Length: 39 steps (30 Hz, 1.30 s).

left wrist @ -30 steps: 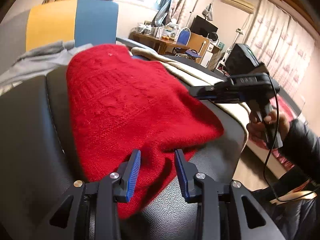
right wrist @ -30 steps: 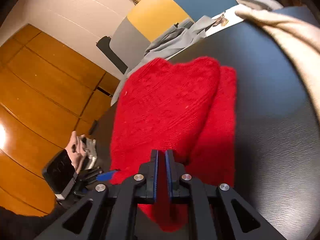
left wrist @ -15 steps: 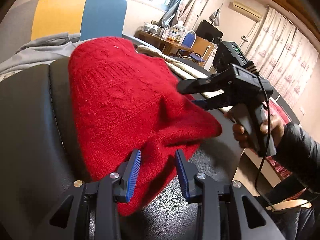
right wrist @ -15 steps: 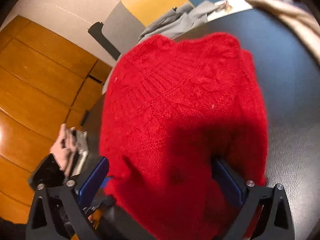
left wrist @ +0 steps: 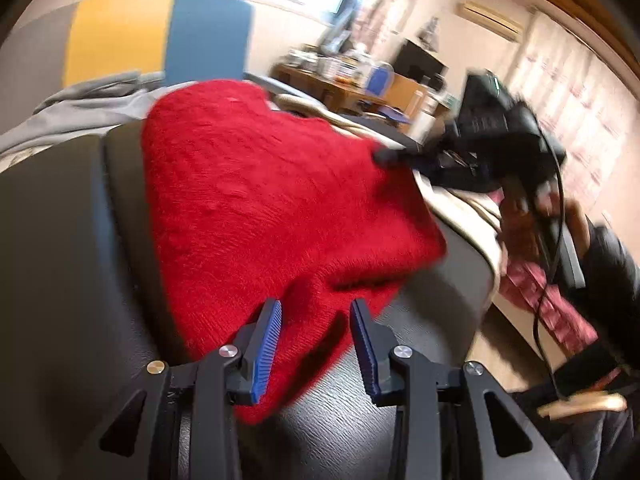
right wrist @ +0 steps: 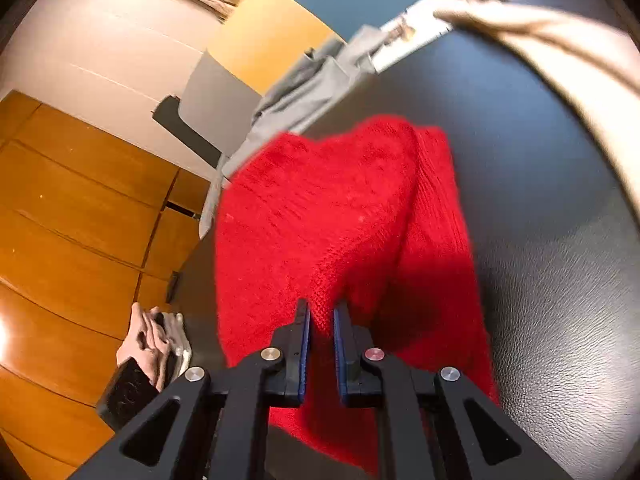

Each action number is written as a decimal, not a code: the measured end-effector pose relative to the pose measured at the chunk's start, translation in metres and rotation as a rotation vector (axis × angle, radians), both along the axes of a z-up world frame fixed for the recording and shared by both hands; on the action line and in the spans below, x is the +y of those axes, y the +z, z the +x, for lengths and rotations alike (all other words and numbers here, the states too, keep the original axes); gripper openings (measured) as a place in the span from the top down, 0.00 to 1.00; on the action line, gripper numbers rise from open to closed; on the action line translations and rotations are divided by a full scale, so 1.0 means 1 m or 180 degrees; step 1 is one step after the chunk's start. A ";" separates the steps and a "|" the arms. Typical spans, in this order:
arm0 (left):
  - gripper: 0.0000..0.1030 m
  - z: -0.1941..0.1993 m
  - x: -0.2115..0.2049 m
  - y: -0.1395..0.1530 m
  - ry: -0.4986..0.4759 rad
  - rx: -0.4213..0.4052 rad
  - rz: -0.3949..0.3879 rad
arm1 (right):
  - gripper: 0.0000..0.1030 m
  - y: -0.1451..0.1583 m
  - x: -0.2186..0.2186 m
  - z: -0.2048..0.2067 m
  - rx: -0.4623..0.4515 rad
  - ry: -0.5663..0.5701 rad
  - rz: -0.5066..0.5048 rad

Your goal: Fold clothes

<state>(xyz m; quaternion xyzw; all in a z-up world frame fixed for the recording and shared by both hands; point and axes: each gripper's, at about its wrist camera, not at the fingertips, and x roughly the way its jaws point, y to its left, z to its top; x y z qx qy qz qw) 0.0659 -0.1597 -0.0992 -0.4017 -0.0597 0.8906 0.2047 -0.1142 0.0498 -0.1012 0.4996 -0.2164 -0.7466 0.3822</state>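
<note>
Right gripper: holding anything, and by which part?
The right gripper, whose jaws have just been closing, pinches a raised fold of the red sweater near its closest edge.

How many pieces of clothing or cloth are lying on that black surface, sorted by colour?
Red: 1, the red sweater
Grey: 1, the grey garment
Cream: 1, the cream cloth
Total: 3

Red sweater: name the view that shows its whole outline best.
The left wrist view: the red sweater lies nearly complete on the black seat. The right wrist view shows folded layers, its near end hidden behind the right claw.
</note>
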 end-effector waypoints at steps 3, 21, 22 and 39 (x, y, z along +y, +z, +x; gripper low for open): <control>0.65 0.003 0.009 0.000 -0.0192 0.0006 -0.0260 | 0.92 0.043 0.011 0.009 0.0411 -0.0020 -0.0169; 0.64 0.001 0.009 -0.005 -0.0214 -0.0068 -0.0302 | 0.23 0.002 0.017 0.005 0.0252 0.0056 -0.0062; 0.64 0.002 0.008 -0.006 -0.0208 -0.0069 -0.0288 | 0.25 0.000 0.011 0.003 0.0261 0.0117 0.0001; 0.63 0.007 -0.035 0.020 0.0148 -0.0011 0.0522 | 0.91 -0.031 0.048 0.005 0.0193 -0.0453 0.0463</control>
